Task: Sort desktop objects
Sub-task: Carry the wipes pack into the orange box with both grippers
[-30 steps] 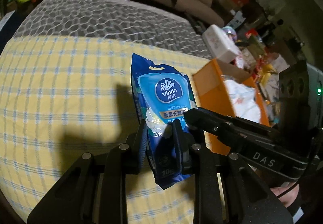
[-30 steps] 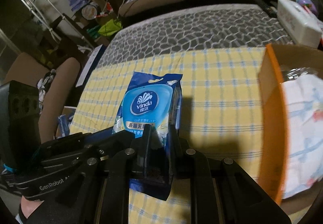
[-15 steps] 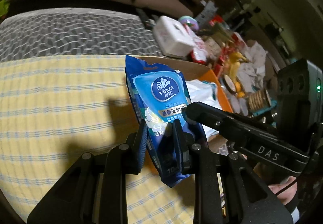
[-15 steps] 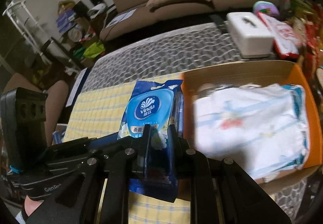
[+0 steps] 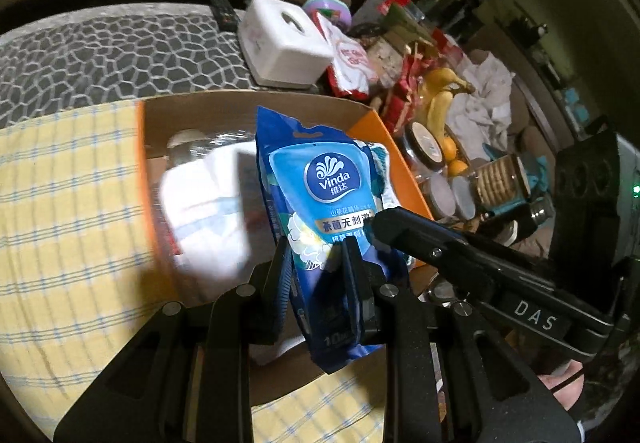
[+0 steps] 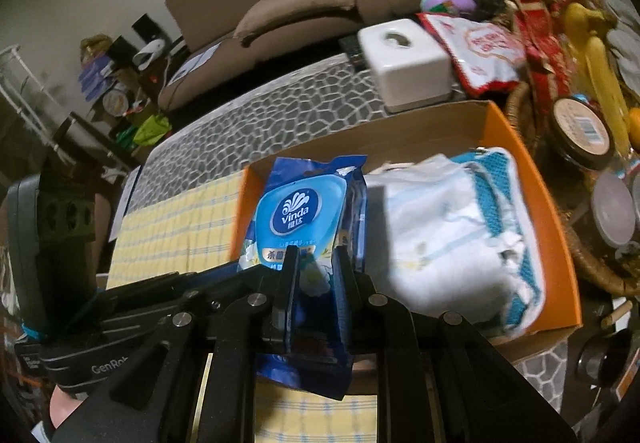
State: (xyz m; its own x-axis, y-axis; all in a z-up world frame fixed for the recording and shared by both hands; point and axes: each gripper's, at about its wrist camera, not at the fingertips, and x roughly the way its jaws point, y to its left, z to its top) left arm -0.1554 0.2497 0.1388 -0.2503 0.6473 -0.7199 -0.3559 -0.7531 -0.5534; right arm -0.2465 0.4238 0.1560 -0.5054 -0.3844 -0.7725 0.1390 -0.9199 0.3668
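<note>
Both tools clamp the blue Vinda wipes pack [image 5: 328, 203] at its lower end: left tool [image 5: 316, 263] and right tool [image 6: 316, 275] side by side, equally near, each clenched on it. Pack stands upright, long axis pointing up and away from the tools, hanging over the near-left part of the orange cardboard box [image 6: 520, 147]. White diaper pack [image 6: 452, 227] fills the box's right side, just beside. Yellow checked cloth [image 5: 60, 203] on the desk lies left. Next move looks like a straight lowering into the box.

Your right tool [image 6: 314, 267]: clamped on blue Vinda wipes pack [image 6: 298, 215], held over orange box [image 6: 556, 227]. White bundle [image 6: 444, 231] inside, 3 o'clock of pack. Tissue box [image 6: 404, 63] at 1 o'clock.
</note>
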